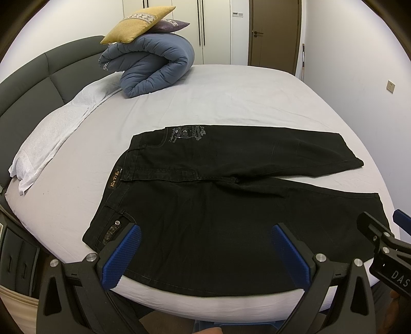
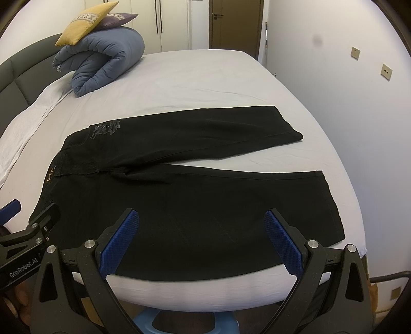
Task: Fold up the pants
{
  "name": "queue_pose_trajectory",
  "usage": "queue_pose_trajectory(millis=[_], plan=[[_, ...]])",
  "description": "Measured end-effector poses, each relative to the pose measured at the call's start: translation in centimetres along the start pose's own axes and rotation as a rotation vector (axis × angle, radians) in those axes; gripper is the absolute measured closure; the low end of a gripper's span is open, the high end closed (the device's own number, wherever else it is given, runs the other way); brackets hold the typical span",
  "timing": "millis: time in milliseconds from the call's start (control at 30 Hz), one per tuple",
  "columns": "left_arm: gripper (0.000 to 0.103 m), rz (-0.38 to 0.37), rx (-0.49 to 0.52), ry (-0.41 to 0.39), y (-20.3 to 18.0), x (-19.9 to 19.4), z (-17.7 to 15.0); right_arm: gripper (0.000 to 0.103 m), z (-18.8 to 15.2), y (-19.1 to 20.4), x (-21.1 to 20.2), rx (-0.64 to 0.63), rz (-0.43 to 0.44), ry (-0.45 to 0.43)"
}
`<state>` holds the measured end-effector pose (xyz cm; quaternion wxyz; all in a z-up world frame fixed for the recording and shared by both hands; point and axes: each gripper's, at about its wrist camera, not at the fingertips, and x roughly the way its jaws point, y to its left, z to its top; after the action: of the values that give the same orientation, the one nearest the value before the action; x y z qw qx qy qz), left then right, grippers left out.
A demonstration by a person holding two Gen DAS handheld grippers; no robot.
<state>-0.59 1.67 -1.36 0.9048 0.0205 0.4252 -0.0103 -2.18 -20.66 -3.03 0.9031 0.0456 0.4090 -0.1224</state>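
Note:
Black pants lie flat and spread out on the bed, waistband to the left, both legs running to the right and slightly apart. In the right wrist view the same pants fill the middle. My left gripper hovers open over the near edge by the waist and hip pocket, nothing between its blue pads. My right gripper stands open over the near leg, pads apart and empty. Each gripper shows at the edge of the other's view.
The bed has a pale sheet. A rolled blue duvet with a yellow cushion and a purple one on top sits at the far left by the dark headboard. A white towel lies along the left side.

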Motion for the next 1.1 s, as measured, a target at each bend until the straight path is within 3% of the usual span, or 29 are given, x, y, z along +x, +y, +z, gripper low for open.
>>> queue_pose_trajectory(millis=[633, 733, 800, 967, 1033, 1100], plan=[[0.000, -0.025, -0.025, 0.008, 2.5, 3.3, 1.4, 0.003, 2.1, 2.5, 3.0, -0.078, 0.026, 0.037], [0.000, -0.115, -0.010, -0.002, 3.6, 4.5, 2.8, 0.003, 3.4, 3.3, 4.2, -0.104, 0.077, 0.042], [0.000, -0.198, 0.023, 0.035, 4.3, 5.9, 4.0, 0.003, 4.7, 4.0, 5.1, -0.139, 0.123, 0.036], [0.000, -0.150, 0.062, 0.049, 6.5, 9.1, 7.1, 0.003, 9.1, 5.8, 7.2, -0.248, 0.269, -0.008], [0.000, -0.181, 0.051, 0.074, 8.1, 11.1, 8.9, 0.003, 11.2, 6.3, 8.1, -0.301, 0.314, -0.030], [0.000, -0.179, 0.047, 0.043, 10.3, 13.0, 11.4, 0.004, 13.1, 6.7, 9.2, -0.352, 0.380, -0.048]])
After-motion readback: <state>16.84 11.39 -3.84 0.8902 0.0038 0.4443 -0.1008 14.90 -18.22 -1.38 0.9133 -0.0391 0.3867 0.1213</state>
